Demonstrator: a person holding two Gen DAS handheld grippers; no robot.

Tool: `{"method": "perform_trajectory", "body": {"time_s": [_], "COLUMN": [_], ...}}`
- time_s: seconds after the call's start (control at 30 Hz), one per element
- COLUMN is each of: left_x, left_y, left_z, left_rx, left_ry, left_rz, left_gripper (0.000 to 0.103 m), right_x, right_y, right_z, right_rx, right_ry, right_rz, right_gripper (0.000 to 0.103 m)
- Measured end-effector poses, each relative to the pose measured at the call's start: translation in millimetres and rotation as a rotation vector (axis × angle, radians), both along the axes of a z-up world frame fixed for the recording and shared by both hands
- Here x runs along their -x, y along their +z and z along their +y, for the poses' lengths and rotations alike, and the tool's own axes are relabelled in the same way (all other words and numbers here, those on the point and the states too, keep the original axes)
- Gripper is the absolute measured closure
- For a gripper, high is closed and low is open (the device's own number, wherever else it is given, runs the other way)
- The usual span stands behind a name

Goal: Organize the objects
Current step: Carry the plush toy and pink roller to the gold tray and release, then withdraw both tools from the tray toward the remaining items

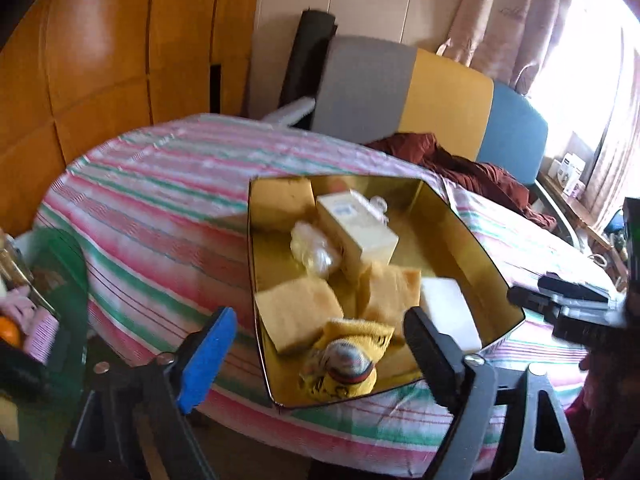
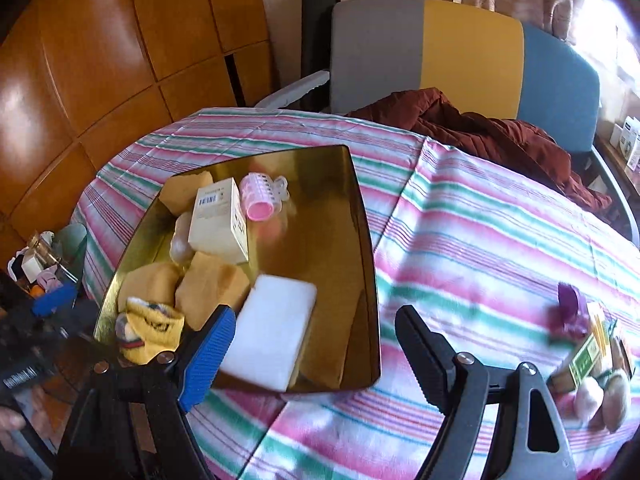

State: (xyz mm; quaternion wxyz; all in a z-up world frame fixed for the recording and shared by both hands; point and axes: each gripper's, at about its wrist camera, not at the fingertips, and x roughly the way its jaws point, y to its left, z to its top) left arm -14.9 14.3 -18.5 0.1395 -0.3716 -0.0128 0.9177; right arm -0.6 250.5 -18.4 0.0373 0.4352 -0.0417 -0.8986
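Note:
A gold tray [image 1: 460, 224] [image 2: 332, 208] sits on the striped tablecloth [image 2: 480, 240]. In it lie a cream box [image 2: 218, 222], a pink hair roller [image 2: 260, 194], yellow sponges [image 2: 212, 288], a white block [image 2: 272, 328] and a yellow sock [image 1: 348, 364]. My left gripper [image 1: 320, 356] hangs open over the tray's near corner; the sock lies below, between its fingers, untouched. My right gripper [image 2: 318, 354] is open above the tray's near edge, its blue pad [image 2: 212, 352] beside the white block. A purple item [image 2: 570, 308], a green box [image 2: 584, 356] and pale round things [image 2: 612, 400] lie loose at the right.
A chair [image 2: 472, 44] with a grey, yellow and blue back stands behind the table, a maroon garment [image 2: 480, 128] draped over it. Wooden cabinets [image 2: 100, 60] fill the left. A green basket [image 1: 60, 264] of clutter sits low at the left.

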Motion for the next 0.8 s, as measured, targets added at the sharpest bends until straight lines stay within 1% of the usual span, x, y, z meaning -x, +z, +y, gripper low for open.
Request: {"method": "perform_trajectory", "body": {"time_s": [0.1, 0.33, 0.47, 0.8], "left_x": [-4, -16, -23, -29], "left_y": [7, 15, 17, 13], "left_z": [9, 29, 41, 69], "left_rx": [0.031, 0.058, 0.077, 0.092], "left_ry": [-0.017, -0.069, -0.105, -0.187], "left_rz": [0.035, 0.062, 0.075, 0.061], "left_gripper": [0.012, 0.012, 0.012, 0.012], "right_x": [-10, -27, -33, -51], "right_y": [-3, -7, -4, -4], "right_z": [-3, 1, 15, 64], "right_rx": [-0.032, -0.077, -0.080, -0.090], "right_ry": [-0.001, -0.022, -0.058, -0.173], "right_rz": [0.002, 0.011, 0.016, 0.003], "right_gripper": [0.019, 0.019, 0.019, 0.018]}}
